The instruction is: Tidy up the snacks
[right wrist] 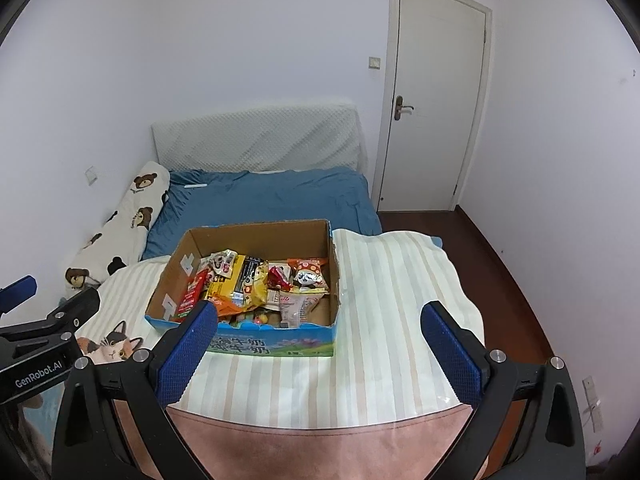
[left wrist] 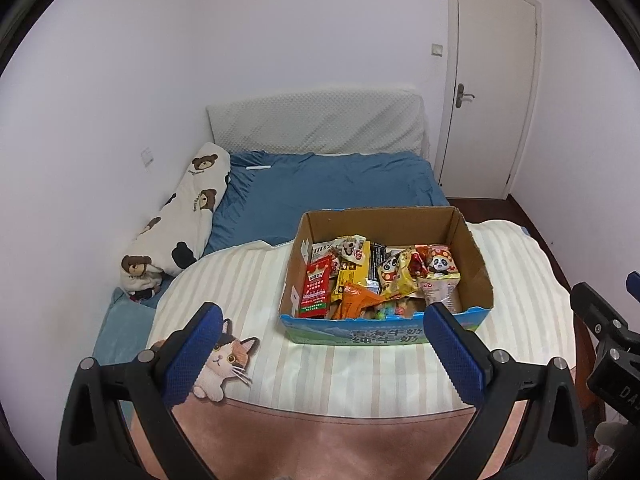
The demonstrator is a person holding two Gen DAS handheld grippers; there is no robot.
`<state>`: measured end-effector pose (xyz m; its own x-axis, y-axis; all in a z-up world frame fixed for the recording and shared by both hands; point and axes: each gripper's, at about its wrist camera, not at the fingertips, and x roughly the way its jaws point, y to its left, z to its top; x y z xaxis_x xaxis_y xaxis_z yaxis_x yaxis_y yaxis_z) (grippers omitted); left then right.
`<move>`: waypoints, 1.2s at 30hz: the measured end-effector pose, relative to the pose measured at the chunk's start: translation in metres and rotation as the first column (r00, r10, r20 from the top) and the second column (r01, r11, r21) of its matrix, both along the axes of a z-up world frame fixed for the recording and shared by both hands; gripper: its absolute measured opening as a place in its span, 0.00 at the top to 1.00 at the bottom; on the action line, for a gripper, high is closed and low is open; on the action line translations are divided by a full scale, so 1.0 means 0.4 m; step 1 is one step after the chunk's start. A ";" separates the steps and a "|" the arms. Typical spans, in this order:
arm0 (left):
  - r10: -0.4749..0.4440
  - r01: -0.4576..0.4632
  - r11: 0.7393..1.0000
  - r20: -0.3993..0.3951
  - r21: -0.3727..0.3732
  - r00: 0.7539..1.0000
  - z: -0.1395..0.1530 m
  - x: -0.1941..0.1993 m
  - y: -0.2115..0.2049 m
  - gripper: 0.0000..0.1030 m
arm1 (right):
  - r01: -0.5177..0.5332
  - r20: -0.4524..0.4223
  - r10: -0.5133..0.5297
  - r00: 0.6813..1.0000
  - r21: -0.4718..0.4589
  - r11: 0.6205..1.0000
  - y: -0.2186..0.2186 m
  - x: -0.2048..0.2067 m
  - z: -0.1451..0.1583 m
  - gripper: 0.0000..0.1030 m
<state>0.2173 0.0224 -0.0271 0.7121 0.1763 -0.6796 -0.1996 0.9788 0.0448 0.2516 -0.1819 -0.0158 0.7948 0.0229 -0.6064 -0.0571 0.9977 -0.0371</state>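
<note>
We see a bed set against the wall, covered by a blue sheet. A white textured headboard pad stands upright at its far end. Along the wall side lies a long bear-print pillow, tilted toward the near corner. A small white object rests on the sheet near the far end; we cannot identify it. A cream striped blanket, with a pink border and a cat motif, covers the near part of the bed. On this blanket stands an open cardboard box, holding snack packets in a loose heap.
</note>
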 end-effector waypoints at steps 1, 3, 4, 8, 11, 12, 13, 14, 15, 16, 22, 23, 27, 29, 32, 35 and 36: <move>0.000 0.000 1.000 -0.007 0.003 1.000 -0.005 0.009 0.000 0.00 | 0.003 -0.001 -0.003 1.000 -0.002 1.000 0.001 0.005 -0.005 0.00; -0.001 0.001 1.000 -0.021 -0.001 1.000 -0.017 0.024 0.002 0.00 | 0.004 -0.010 -0.004 1.000 -0.004 1.000 0.004 0.021 -0.015 0.00; -0.002 0.002 1.000 -0.025 -0.001 1.000 -0.022 0.028 0.000 0.00 | 0.007 -0.013 -0.007 1.000 -0.008 1.000 0.005 0.030 -0.020 0.00; -0.006 0.006 1.000 -0.040 0.000 0.999 -0.034 0.046 -0.002 0.00 | 0.011 -0.024 -0.011 1.000 -0.010 1.000 0.008 0.056 -0.034 0.00; -0.010 0.010 1.000 -0.046 -0.001 0.999 -0.040 0.056 -0.002 0.00 | 0.016 -0.029 -0.017 0.999 -0.016 1.000 0.008 0.067 -0.040 0.00; -0.011 0.011 1.000 -0.047 -0.003 0.999 -0.041 0.058 -0.002 0.00 | 0.018 -0.031 -0.019 0.999 -0.014 1.000 0.008 0.073 -0.044 0.00; -0.012 0.012 1.000 -0.048 -0.002 0.999 -0.042 0.060 -0.002 0.00 | 0.019 -0.032 -0.019 0.999 -0.016 1.000 0.008 0.075 -0.045 0.00; -0.012 0.012 1.000 -0.049 -0.002 0.999 -0.042 0.060 -0.002 0.00 | 0.020 -0.033 -0.020 0.999 -0.017 1.000 0.008 0.078 -0.049 0.00; -0.012 0.012 1.000 -0.048 -0.004 0.999 -0.042 0.061 -0.002 0.00 | 0.020 -0.035 -0.021 0.999 -0.015 1.000 0.008 0.081 -0.051 0.00; -0.013 0.012 1.000 -0.048 -0.006 0.999 -0.043 0.063 -0.001 0.00 | 0.018 -0.035 -0.019 0.999 -0.016 1.000 0.009 0.083 -0.051 0.00; -0.012 0.012 1.000 -0.040 0.000 0.999 -0.044 0.070 0.002 0.00 | 0.018 -0.040 -0.019 0.999 -0.015 1.000 0.010 0.089 -0.059 0.00; -0.013 0.013 1.000 -0.039 -0.002 0.999 -0.045 0.071 0.004 0.00 | 0.018 -0.040 -0.018 0.999 -0.017 1.000 0.011 0.091 -0.060 0.00; -0.022 0.021 1.000 -0.040 -0.021 0.999 -0.046 0.076 0.011 0.00 | 0.017 -0.045 -0.017 0.999 -0.014 1.000 0.013 0.094 -0.064 0.00; -0.027 0.026 0.999 -0.040 -0.019 0.999 -0.046 0.078 0.012 0.00 | 0.016 -0.046 -0.017 0.999 -0.014 1.000 0.014 0.092 -0.064 0.00; -0.026 0.025 1.000 -0.042 -0.019 0.999 -0.047 0.078 0.013 0.00 | 0.019 -0.048 -0.020 0.999 -0.014 1.000 0.013 0.090 -0.071 0.00; -0.030 0.029 0.999 -0.038 -0.015 0.999 -0.047 0.077 0.012 0.00 | 0.019 -0.047 -0.020 0.999 -0.015 1.000 0.015 0.090 -0.074 0.00; -0.026 0.025 1.000 -0.037 -0.013 0.999 -0.047 0.077 0.012 0.00 | 0.020 -0.046 -0.021 0.999 -0.016 1.000 0.015 0.090 -0.074 0.00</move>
